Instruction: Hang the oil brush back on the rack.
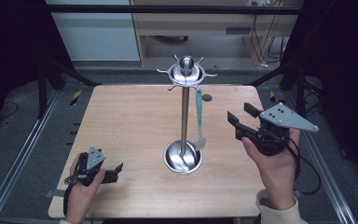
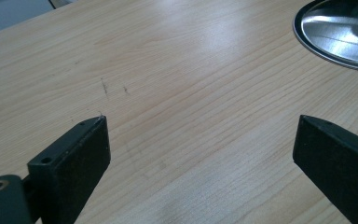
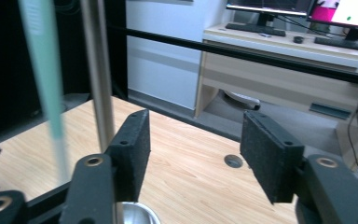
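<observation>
A steel utensil stand rises from a round base at the table's middle, with a ring of hooks at its top. A teal-handled utensil hangs from one hook, its pale head just above the base. My right gripper is held right of the stand, open, with nothing between its jaws. In the right gripper view the gripper has the pole and the teal handle off to the left of its jaws. My left gripper rests open near the table's front left. In the left gripper view its open jaws frame bare wood.
The wooden table has a small round hole behind the stand. The stand's base lies ahead and right of the left jaws. Metal rails run along both sides of the table. A desk with monitors stands beyond the far edge.
</observation>
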Demonstrator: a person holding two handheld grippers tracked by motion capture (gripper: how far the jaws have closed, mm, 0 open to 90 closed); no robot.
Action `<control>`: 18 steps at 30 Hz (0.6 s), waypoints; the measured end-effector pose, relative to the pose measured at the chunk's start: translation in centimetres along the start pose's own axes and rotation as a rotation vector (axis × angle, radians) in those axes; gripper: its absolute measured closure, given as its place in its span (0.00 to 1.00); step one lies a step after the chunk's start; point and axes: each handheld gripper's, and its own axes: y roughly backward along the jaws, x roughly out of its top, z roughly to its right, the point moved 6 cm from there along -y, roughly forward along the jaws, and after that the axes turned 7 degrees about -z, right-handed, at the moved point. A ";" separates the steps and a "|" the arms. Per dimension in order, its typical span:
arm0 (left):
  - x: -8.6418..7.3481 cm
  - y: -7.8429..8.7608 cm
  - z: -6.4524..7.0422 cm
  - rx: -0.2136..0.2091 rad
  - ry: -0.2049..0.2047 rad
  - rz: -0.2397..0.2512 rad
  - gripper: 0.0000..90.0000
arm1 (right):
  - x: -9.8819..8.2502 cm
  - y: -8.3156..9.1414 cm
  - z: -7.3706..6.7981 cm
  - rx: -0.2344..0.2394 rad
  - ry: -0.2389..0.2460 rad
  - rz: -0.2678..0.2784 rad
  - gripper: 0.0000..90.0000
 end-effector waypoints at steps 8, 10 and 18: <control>0.1 0.0 0.4 -0.015 -0.018 0.004 0.04 | -0.9 -0.3 2.3 -0.085 -0.025 -0.035 0.29; 0.1 -0.1 0.5 -0.019 -0.020 0.004 0.04 | -1.1 -0.4 2.7 -0.109 -0.008 -0.040 0.23; 0.1 -0.1 0.4 -0.019 -0.018 0.004 0.04 | -2.1 -1.0 4.1 -0.130 0.034 -0.041 0.09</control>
